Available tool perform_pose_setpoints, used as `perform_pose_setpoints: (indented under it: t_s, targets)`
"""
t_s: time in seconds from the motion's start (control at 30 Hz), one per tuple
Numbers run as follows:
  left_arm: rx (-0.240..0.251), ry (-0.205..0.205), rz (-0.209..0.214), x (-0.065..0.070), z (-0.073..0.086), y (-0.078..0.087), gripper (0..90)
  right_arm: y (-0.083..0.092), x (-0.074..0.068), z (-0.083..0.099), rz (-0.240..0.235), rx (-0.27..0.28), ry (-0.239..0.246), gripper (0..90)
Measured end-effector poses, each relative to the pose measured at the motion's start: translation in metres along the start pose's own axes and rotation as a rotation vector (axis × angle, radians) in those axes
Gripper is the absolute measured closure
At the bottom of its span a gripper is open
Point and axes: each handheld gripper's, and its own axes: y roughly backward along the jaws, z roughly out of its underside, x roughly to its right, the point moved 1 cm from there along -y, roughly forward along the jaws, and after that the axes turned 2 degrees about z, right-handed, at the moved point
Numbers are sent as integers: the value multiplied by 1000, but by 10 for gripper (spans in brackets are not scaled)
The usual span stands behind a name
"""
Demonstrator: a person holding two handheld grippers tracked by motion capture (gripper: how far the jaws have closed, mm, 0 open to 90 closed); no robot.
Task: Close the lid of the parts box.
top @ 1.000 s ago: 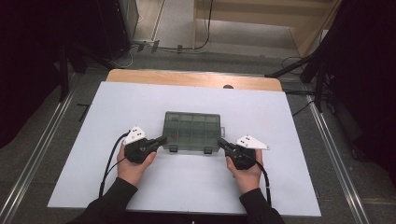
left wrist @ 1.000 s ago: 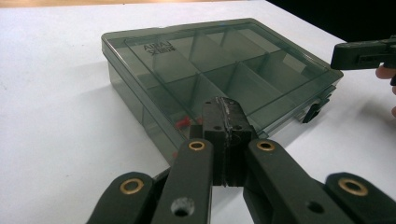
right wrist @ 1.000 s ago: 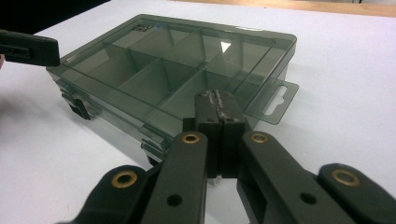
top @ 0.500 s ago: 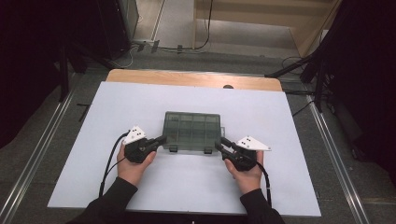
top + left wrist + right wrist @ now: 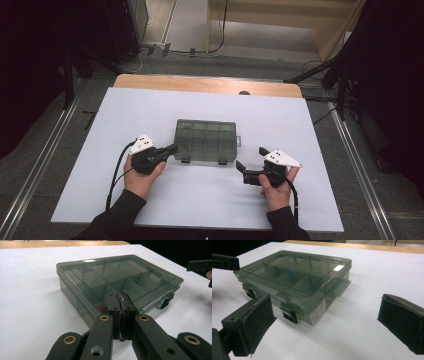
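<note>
Nearest the viewer, two forearms in dark sleeves enter from the near edge of the white table (image 5: 320, 125). The right gripper (image 5: 248, 167) sits just off the box's near right corner; its jaws have just been opening and now stand wide apart with nothing between them. The left gripper (image 5: 171, 148) rests with jaws pressed together, empty, tips at the near left corner of the box (image 5: 205, 140). Both hands lie low and level, pointing inward at the box. The box, smoky and see-through with its lid down and two front latches (image 5: 289, 314), lies flat at the table's middle.

Likely risks: the closed left tips may push the light box across the smooth table; the wide right jaws, if they approach askew, may miss the small latch or tip the box.
</note>
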Motion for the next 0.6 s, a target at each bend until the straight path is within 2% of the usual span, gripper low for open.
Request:
perform_pose_setpoints:
  t_s: [0.1,0.23,0.4,0.47,0.5,0.6]
  targets:
    - [13,0,-1,0,-1,1,753,4,2,2,2,1,3,6]
    - [27,5,2,1,-2,4,589,9,7,4,15,6,6,7]
    - [12,3,15,0,-3,5,276,15,11,6,24,10,7,8]
    - [7,-9,13,1,-3,7,152,18,13,6,24,13,3,8]
    - [6,-17,25,0,-3,8,99,19,14,7,23,15,9,8]
    - [9,-37,57,0,-1,13,0,22,15,8,22,16,10,8]
